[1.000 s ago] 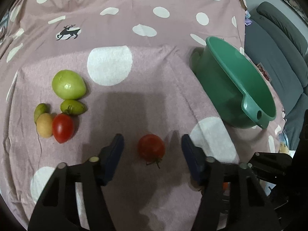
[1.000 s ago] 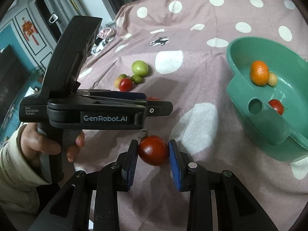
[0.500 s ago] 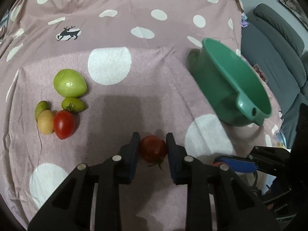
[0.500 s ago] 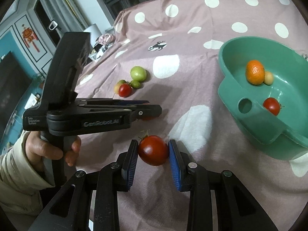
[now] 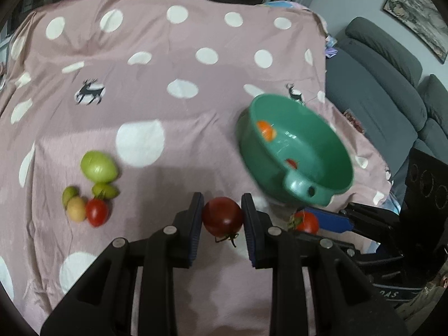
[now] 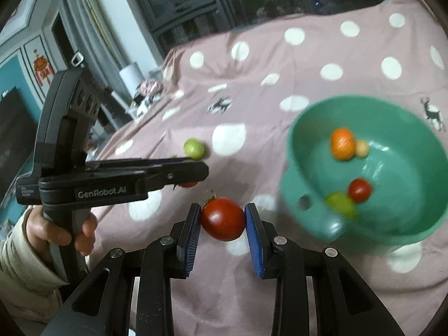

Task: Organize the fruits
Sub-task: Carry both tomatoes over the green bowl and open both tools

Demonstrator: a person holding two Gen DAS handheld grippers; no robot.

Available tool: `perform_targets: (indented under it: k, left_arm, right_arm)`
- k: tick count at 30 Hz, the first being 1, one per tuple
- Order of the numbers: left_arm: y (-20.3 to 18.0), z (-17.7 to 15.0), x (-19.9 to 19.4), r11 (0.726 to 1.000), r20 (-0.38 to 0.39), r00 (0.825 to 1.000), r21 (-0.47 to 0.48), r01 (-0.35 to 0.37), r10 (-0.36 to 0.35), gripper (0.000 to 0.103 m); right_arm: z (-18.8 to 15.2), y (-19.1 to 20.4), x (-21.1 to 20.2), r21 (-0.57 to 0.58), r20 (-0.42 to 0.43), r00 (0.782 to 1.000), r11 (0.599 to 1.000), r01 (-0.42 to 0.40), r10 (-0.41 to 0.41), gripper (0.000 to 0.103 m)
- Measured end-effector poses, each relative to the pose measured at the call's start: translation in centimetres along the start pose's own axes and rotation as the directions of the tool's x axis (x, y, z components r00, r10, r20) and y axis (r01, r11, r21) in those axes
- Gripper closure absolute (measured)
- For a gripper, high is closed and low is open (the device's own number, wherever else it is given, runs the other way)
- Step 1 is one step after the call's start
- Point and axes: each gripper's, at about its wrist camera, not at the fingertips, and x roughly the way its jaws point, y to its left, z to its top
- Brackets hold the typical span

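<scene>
My left gripper [image 5: 222, 215] is shut on a dark red tomato [image 5: 222, 216] and holds it above the pink dotted cloth. My right gripper [image 6: 223, 219] is shut on another red tomato [image 6: 223, 219], also lifted; this tomato shows in the left wrist view [image 5: 306, 222]. The green basin [image 5: 319, 187] stands to the right and holds an orange [image 6: 342, 143], a small pale fruit, a red tomato [image 6: 359, 190] and a green fruit [image 6: 340, 203]. On the cloth at the left lie a large green tomato [image 5: 98, 166], two small green fruits, a tan fruit and a red tomato [image 5: 96, 212].
A grey sofa [image 5: 392, 78] stands past the cloth's right edge. The left gripper's body [image 6: 112, 176] and the hand holding it fill the left of the right wrist view. A cabinet and dark windows lie beyond the cloth's far edge.
My left gripper closed on the dark red tomato and lifted it. Both grippers have risen, and the basin now sits lower and nearer in both views.
</scene>
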Motion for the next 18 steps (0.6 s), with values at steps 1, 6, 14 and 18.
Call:
perform_targets:
  k: [1, 6, 14, 18]
  left_arm:
    - [-0.3, 0.4, 0.1, 1.0, 0.003, 1.0, 0.003, 0.009, -0.009, 0.076]
    - [-3.0, 2.9, 1.2, 0.996, 0.017, 0.998, 0.05, 0.068, -0.068, 0.076]
    - [-7.0, 4.6, 4.6, 0.983, -0.007, 0.993, 0.141, 0.121, -0.121, 0.076]
    - [-8.3, 4.8, 6.7, 0.978, -0.037, 0.994, 0.179, 0.11, -0.105, 0.076]
  right_arm:
    - [0.2, -0.4, -0.5, 0.006, 0.019, 1.0, 1.0, 0.013, -0.013, 0.069]
    - [0.9, -2.6, -2.5, 0.047, 0.078, 0.993, 0.996, 0.081, -0.085, 0.069]
    - [1.3, -6.0, -3.9, 0.099, 0.097, 0.979, 0.981, 0.169, -0.179, 0.069]
    - [1.1, -7.5, -3.8, 0.122, 0.086, 0.973, 0.972, 0.201, -0.212, 0.069]
